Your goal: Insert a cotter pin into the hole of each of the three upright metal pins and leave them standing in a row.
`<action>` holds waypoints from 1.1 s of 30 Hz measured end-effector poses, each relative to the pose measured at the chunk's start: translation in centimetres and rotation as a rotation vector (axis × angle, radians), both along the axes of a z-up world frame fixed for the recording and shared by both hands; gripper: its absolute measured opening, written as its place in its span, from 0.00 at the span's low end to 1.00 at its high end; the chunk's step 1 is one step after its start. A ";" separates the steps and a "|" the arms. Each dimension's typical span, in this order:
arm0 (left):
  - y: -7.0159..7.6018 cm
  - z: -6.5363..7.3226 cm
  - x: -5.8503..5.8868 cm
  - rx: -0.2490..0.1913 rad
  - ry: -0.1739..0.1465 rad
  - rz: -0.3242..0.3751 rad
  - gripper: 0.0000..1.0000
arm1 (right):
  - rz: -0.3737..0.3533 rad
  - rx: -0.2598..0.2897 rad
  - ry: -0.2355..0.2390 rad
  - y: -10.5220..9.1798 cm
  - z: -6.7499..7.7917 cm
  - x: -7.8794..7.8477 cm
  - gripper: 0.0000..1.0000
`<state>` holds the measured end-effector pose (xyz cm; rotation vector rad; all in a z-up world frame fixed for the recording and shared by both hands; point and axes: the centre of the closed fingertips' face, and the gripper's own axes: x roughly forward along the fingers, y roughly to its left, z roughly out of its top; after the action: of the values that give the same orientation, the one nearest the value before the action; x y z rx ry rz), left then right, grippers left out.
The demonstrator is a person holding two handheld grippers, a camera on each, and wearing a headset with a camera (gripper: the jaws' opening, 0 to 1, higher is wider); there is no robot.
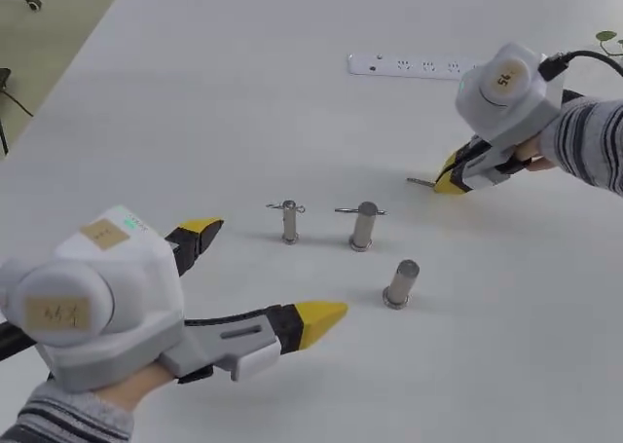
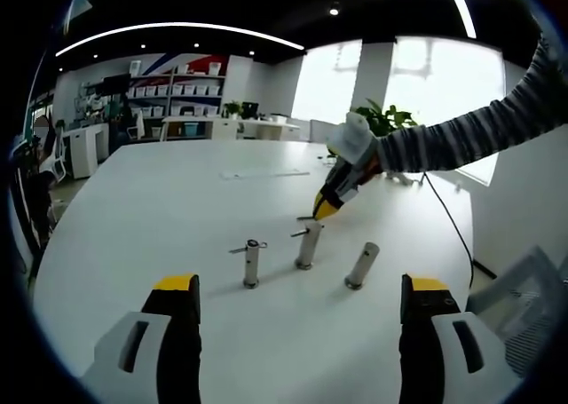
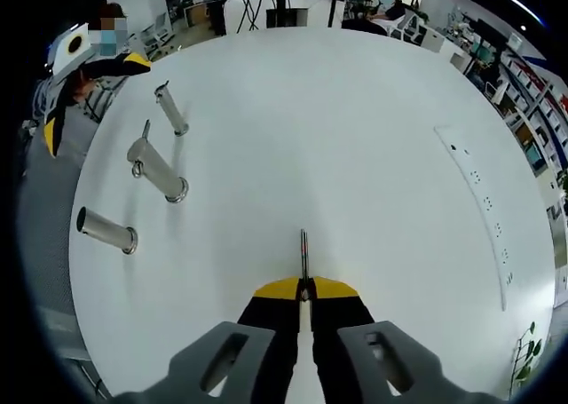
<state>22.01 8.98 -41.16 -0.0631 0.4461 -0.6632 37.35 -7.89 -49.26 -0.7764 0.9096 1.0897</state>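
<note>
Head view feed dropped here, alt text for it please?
Three metal pins stand on a white table: the left pin and middle pin carry cotter pins, the near pin is bare. Beyond them the right gripper is shut on a loose cotter pin; the left gripper is open in front.

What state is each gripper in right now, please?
Left gripper: open, holding nothing.
Right gripper: shut on a cotter pin.
</note>
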 end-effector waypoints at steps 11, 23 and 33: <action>-0.1 0.4 -0.1 0.014 -0.006 -0.025 0.86 | -0.029 0.052 -0.047 0.5 1.1 -0.5 0.00; -1.7 1.3 0.6 0.021 -0.015 -0.072 0.79 | -0.002 0.135 -0.125 1.1 4.0 -2.3 0.00; -3.0 1.6 0.4 0.018 -0.012 -0.104 0.75 | 0.033 0.202 -0.183 1.9 6.6 -6.1 0.00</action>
<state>22.45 5.95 -39.57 -0.0186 0.4463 -0.7612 31.21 -5.98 -42.67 -0.7122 0.6239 1.1016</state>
